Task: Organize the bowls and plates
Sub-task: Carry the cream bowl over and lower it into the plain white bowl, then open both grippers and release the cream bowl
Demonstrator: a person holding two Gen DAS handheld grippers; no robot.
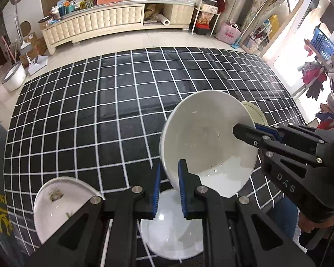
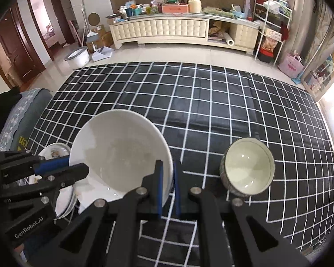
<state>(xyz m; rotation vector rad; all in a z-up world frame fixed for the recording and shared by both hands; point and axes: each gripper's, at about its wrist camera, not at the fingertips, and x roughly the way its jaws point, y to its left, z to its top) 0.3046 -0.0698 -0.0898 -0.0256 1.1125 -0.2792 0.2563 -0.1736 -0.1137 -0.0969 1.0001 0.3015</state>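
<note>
In the left wrist view, the left gripper [image 1: 169, 191] has its two blue pads closed on the near rim of a large white bowl [image 1: 208, 142]. The bowl is tilted and lifted above the black checked tablecloth [image 1: 100, 111]. The right gripper [image 1: 245, 132] comes in from the right side and pinches the opposite rim of the same bowl, one finger inside and one outside. Directly under the bowl lies a white plate [image 1: 171, 233]. To the left of it there is a patterned plate [image 1: 60, 207] with some food rests on it. Behind the bowl's right edge, a small part of a pale green bowl [image 1: 255, 111] is visible.

In the right wrist view, the right gripper [image 2: 168, 189] is nearly closed, with the rim of the large white bowl [image 2: 120, 151] between its pads. The left gripper [image 2: 78, 166] holds the rim on the far left side. Under the bowl and to the left, the plates [image 2: 64, 202] seem to be stacked, the patterned plate [image 2: 55, 152] being partly hidden. The pale green bowl [image 2: 248, 166] stands alone on the cloth, well apart to the right.

My judgement: the plates are already gathered on one side. The large bowl is just being placed or moved, and the green bowl is not yet sorted, so perhaps half of the work is left.
</note>
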